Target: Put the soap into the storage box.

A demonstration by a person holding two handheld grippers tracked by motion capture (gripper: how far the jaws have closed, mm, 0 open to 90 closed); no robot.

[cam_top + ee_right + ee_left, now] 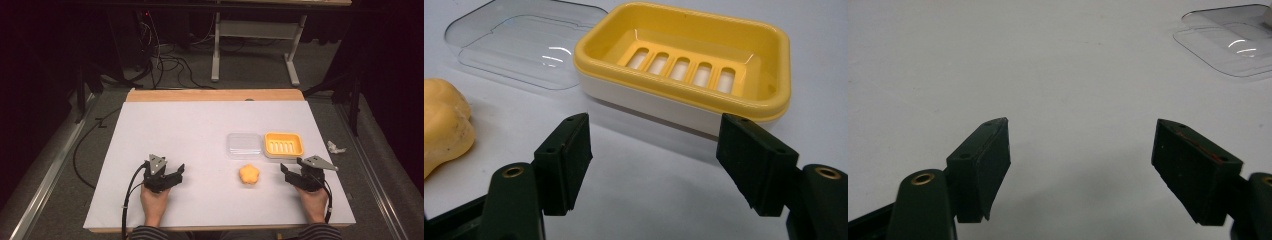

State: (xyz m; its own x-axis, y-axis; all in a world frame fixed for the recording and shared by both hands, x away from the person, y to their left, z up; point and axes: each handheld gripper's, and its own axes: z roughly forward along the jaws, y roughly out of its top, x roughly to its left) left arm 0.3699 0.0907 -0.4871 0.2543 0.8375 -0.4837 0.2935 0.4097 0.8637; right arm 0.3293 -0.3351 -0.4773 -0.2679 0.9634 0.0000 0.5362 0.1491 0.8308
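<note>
A yellow soap dish [283, 144] [684, 65] with a slotted insert stands at the right of the white table [190, 135]. Its clear plastic lid [244, 145] [519, 42] [1233, 40] lies flat just left of it. A flower-shaped orange soap [249, 174] [441, 125] rests in front of the lid. My right gripper [291, 172] [654, 160] is open, just in front of the dish and right of the soap. My left gripper [175, 172] [1080, 165] is open over bare table, well left of the soap, with nothing between its jaws.
Beyond the table's far wooden edge [215, 95] are floor cables [170, 62] and a white desk frame [250, 45]. A crumpled white scrap [336, 147] lies on the floor off the table's right edge.
</note>
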